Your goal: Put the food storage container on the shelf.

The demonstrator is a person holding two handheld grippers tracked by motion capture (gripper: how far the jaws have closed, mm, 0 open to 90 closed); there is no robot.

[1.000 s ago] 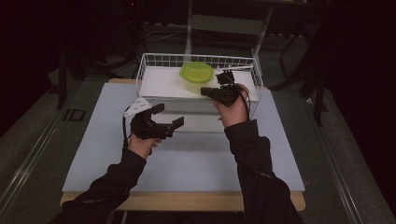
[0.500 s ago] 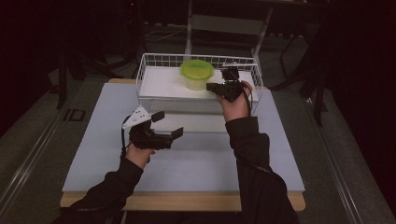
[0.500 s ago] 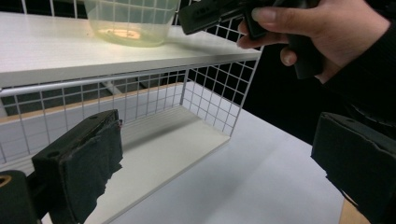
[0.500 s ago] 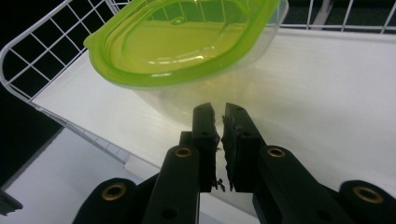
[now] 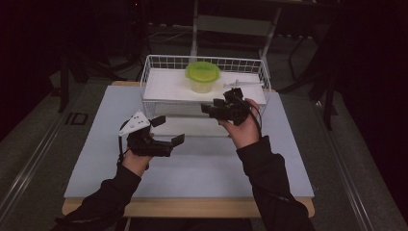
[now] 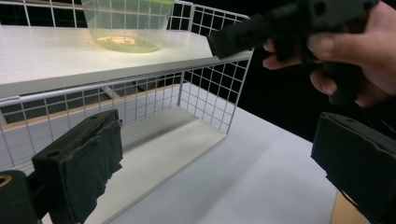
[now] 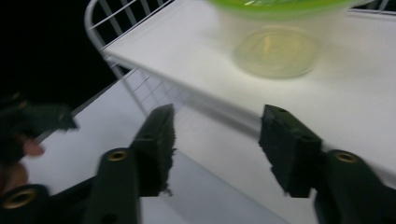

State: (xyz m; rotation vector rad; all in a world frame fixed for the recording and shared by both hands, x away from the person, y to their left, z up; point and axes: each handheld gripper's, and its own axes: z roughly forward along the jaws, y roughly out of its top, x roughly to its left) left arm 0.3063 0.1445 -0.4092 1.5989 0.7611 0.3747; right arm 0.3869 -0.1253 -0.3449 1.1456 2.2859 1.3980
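Note:
A clear tub with a green lid [image 5: 203, 77] stands on the upper white shelf of a wire rack [image 5: 159, 62]. My right gripper [image 5: 208, 108] is open and empty, held just in front of the rack's front edge and pointing left. In the right gripper view the tub [image 7: 275, 44] sits beyond the open gripper [image 7: 222, 140]. My left gripper [image 5: 169, 130] is open and empty above the mat, in front of the rack's lower shelf. The left gripper view has its wide-open gripper [image 6: 217, 163] facing the rack [image 6: 140, 88], the tub [image 6: 126, 25] and the other hand [image 6: 355, 51].
A thin white utensil [image 5: 243, 84] lies on the upper shelf to the right of the tub. The rack stands at the far side of a pale mat [image 5: 192, 168] on a wooden table [image 5: 192, 208]. Dark floor and chair legs surround the table.
My right gripper has drawn back from the shelf toward the person and dropped lower. My left gripper has shifted slightly toward the person and turned.

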